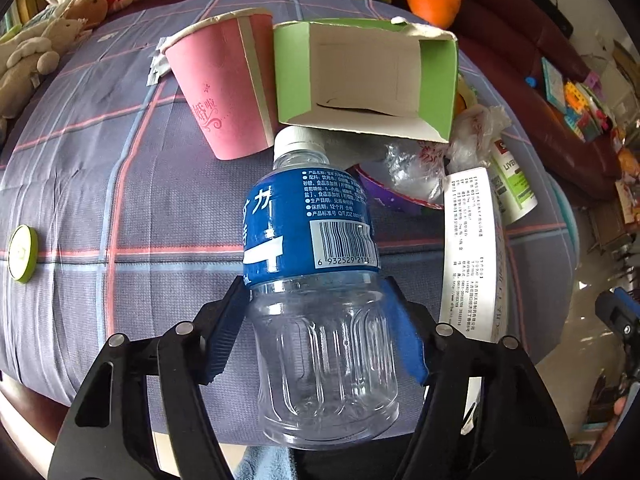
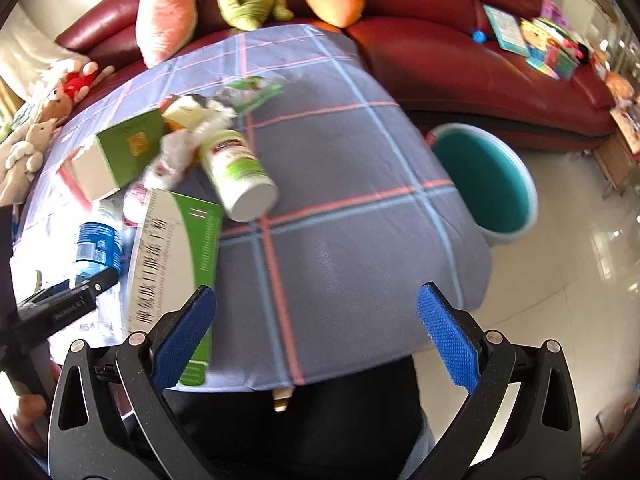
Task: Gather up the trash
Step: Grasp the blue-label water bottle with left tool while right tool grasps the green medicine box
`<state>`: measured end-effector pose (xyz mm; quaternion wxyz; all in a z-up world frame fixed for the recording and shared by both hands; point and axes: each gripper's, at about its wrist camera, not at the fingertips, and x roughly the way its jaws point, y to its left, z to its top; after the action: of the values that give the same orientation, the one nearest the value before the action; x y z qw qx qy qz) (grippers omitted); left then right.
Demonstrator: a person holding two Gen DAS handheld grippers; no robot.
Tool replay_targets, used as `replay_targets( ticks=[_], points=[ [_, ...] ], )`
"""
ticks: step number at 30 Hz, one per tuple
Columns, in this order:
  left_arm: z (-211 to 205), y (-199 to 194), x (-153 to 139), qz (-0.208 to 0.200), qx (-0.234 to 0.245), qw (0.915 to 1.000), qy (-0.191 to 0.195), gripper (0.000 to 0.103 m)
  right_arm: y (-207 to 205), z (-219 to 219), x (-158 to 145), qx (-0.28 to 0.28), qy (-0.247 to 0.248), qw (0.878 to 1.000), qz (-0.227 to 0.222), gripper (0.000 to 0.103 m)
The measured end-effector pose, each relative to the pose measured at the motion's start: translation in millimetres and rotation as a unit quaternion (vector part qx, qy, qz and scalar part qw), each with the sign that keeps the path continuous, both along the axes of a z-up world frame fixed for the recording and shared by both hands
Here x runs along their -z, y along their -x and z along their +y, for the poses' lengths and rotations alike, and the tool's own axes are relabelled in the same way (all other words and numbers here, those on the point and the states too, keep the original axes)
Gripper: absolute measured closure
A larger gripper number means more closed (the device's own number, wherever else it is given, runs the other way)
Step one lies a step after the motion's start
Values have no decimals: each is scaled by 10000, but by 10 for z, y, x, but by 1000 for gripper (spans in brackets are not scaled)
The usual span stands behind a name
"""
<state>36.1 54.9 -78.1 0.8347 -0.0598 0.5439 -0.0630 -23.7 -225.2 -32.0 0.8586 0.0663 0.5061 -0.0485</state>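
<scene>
My left gripper (image 1: 316, 312) is shut on a clear plastic bottle (image 1: 316, 280) with a blue label and white cap, its pads pressed on both sides below the label. The bottle (image 2: 98, 240) also shows in the right wrist view, at the left. Behind it on the checked tablecloth (image 1: 132, 200) lie a pink paper cup (image 1: 224, 88), an open green carton (image 1: 368, 76), crumpled plastic wrap (image 1: 424, 164), a long white-and-green box (image 2: 176, 248) and a white supplement bottle (image 2: 236, 172). My right gripper (image 2: 316, 332) is open and empty above the table's near edge. A teal bin (image 2: 484, 184) stands on the floor at the right.
A green round lid (image 1: 22, 252) lies at the table's left. Plush toys (image 2: 168, 8) sit on the red sofa (image 2: 460, 60) behind the table. Books and toys (image 2: 536, 40) lie on the sofa's right. Shiny tiled floor (image 2: 560, 300) lies right of the table.
</scene>
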Motion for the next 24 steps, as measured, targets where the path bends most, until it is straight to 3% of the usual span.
replay_targets(
  ticks=[4, 8, 12, 24],
  points=[
    [213, 54, 39, -17, 155, 9989, 439, 35, -201, 335, -15, -472, -90, 9988, 129, 6],
    [488, 109, 47, -133, 97, 9993, 332, 35, -360, 630, 88, -802, -189, 9958, 409, 6],
    [627, 124, 44, -139, 117, 9987, 473, 34, -472, 837, 224, -984, -313, 9923, 683, 6],
    [458, 78, 165, -91, 215, 9992, 310, 34, -587, 939, 561, -955, -715, 9874, 1041, 6]
  ],
)
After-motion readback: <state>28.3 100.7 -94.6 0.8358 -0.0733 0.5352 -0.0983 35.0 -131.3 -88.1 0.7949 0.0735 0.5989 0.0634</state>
